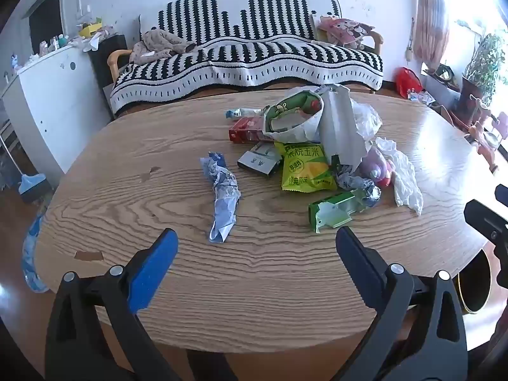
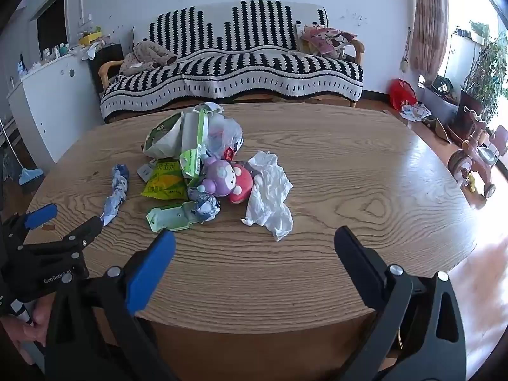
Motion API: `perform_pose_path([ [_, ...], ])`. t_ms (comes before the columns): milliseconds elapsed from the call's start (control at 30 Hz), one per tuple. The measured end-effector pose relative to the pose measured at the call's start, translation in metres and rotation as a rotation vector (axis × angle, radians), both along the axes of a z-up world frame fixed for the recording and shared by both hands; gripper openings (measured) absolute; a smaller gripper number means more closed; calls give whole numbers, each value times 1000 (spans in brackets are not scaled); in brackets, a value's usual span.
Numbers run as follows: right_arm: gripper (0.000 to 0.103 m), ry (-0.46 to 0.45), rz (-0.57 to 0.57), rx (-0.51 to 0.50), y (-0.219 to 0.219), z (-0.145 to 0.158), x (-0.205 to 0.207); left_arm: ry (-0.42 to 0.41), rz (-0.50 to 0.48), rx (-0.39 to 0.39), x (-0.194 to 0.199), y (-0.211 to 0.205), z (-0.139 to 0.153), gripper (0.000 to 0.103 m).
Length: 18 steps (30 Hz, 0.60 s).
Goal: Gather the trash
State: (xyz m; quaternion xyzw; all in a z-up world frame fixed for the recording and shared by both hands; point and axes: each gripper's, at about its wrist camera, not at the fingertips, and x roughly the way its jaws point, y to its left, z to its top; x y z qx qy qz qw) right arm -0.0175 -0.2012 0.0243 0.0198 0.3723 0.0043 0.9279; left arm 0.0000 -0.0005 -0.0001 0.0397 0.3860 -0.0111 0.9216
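A pile of trash lies on the wooden table (image 1: 158, 285): a crumpled blue wrapper (image 1: 222, 193), a yellow-green snack bag (image 1: 306, 168), a flattened green carton (image 1: 333, 211), a white tissue (image 1: 403, 171), a red box (image 1: 246, 130) and a green-white bag (image 1: 295, 114). My left gripper (image 1: 257, 238) is open and empty, just short of the blue wrapper. My right gripper (image 2: 254, 238) is open and empty, in front of the tissue (image 2: 270, 193) and the carton (image 2: 171, 219). A purple and a red toy (image 2: 228, 179) sit in the pile.
A striped sofa (image 1: 247, 57) stands behind the table. A white cabinet (image 1: 54, 95) is at the left. A round bin (image 1: 473, 285) shows below the table's right edge. A tricycle (image 2: 476, 162) and plants stand at the right.
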Motion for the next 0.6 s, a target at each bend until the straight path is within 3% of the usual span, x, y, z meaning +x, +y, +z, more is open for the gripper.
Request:
perform_pose_path([
  [600,97,3,10,0,3,2,0,11,4,-16,0,0,1,97],
])
